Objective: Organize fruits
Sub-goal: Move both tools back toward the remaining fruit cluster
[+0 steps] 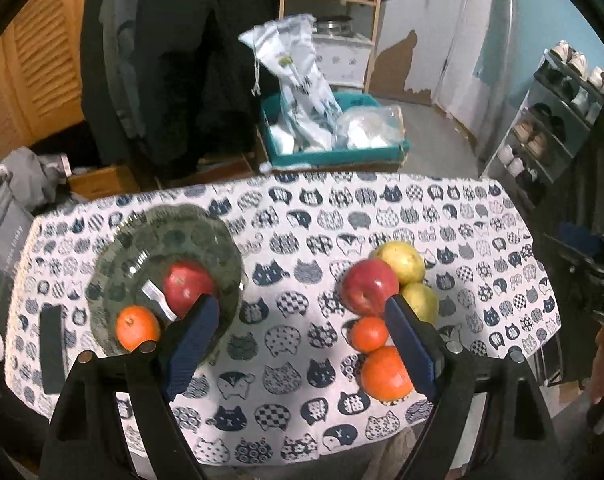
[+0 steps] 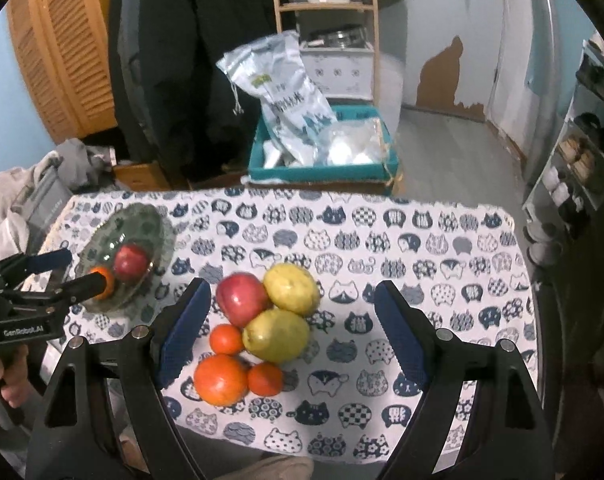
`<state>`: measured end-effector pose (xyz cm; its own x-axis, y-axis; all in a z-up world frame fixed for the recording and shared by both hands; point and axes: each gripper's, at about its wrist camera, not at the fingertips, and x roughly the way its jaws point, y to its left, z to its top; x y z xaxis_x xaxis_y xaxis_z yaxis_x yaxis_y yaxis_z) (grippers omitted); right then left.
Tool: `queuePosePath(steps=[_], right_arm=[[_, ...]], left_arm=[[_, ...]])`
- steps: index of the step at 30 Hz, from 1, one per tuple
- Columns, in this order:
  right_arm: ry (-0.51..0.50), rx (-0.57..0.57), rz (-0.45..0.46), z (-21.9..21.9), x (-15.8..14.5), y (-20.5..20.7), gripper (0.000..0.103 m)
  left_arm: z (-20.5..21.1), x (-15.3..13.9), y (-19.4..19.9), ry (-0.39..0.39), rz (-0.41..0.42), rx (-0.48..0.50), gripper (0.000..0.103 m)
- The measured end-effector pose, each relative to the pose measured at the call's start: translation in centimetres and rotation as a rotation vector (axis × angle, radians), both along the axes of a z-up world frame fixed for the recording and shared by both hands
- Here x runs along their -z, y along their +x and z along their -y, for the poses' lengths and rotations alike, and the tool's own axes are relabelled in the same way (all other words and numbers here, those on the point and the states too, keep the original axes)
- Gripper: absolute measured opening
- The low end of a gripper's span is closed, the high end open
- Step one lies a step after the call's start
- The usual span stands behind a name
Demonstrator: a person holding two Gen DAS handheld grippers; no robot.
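Note:
A green glass plate (image 1: 150,236) (image 2: 142,220) at the table's left holds a red apple (image 1: 186,284) (image 2: 130,262) and an orange (image 1: 136,326) (image 2: 106,280). A pile of fruit lies mid-table: a red apple (image 2: 240,298) (image 1: 367,286), two yellow-green pears (image 2: 292,288) (image 2: 276,334), a big orange (image 2: 220,378) (image 1: 383,374) and two small tangerines (image 2: 226,338) (image 2: 265,378). My left gripper (image 1: 302,344) is open and empty, above the table between plate and pile; it shows in the right wrist view (image 2: 78,270) by the plate. My right gripper (image 2: 288,336) is open and empty, its jaws astride the pile.
A dark flat object (image 1: 52,354) lies at the table's left edge by the plate. The cat-print cloth (image 2: 381,240) covers the table. Beyond the far edge are a teal box with bags (image 2: 321,160), hanging coats and a shoe rack (image 1: 549,128) on the right.

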<state>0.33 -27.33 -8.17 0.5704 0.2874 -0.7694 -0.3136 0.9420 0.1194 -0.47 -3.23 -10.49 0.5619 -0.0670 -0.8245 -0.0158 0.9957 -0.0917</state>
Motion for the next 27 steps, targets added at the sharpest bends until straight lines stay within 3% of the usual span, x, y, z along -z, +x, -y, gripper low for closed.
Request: queuePosePath(steps=[16, 27], right_arm=[[-0.07, 0.056, -0.201, 0.8, 8.0, 0.9, 0.084], [-0.099, 0.098, -0.292, 2.4, 11.5, 0.7, 0.084]], left_arm=[[4.2, 7.9, 0.9, -0.043, -0.176, 0.026, 0.086], [8.2, 11.4, 0.5, -0.009, -0.261, 0.113, 0.086]])
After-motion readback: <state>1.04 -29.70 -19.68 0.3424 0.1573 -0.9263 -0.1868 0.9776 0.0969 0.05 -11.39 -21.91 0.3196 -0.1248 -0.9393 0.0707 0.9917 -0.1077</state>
